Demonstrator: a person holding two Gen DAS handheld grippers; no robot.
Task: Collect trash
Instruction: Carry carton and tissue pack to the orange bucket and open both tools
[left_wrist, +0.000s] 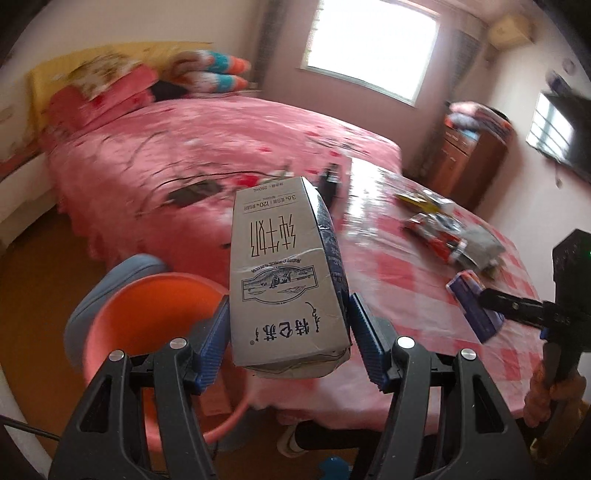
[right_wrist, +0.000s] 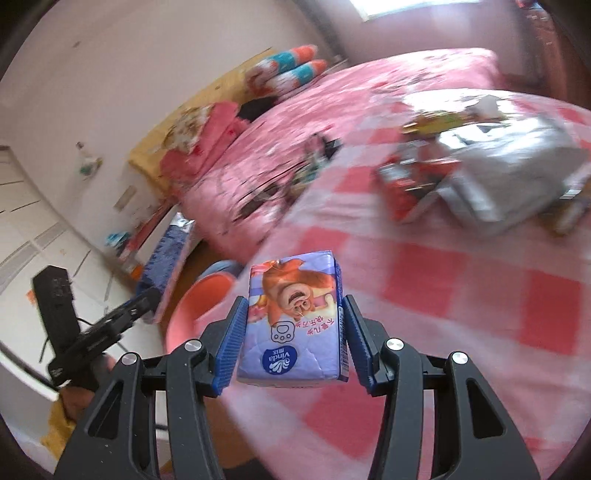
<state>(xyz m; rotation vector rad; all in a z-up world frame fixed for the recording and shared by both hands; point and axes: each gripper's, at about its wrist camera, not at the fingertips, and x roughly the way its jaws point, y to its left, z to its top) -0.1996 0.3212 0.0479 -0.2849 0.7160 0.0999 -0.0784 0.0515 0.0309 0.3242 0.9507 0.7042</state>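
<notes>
My left gripper (left_wrist: 288, 336) is shut on a grey milk carton (left_wrist: 284, 273) with black print, held above an orange-pink bin (left_wrist: 147, 321) beside the table. My right gripper (right_wrist: 293, 341) is shut on a purple tissue pack (right_wrist: 295, 325) with a cartoon picture, over the table's near edge. In the left wrist view the same tissue pack (left_wrist: 474, 304) shows at the right, in the other gripper. In the right wrist view the milk carton (right_wrist: 168, 266) shows at the left, and the bin (right_wrist: 199, 314) lies below the tissue pack.
A round table with a pink checked cloth (left_wrist: 424, 280) carries several wrappers (left_wrist: 454, 236) and a silver foil bag (right_wrist: 509, 177). A bed with a pink cover (left_wrist: 203, 147) stands behind. A wooden cabinet (left_wrist: 469, 162) is at the far right.
</notes>
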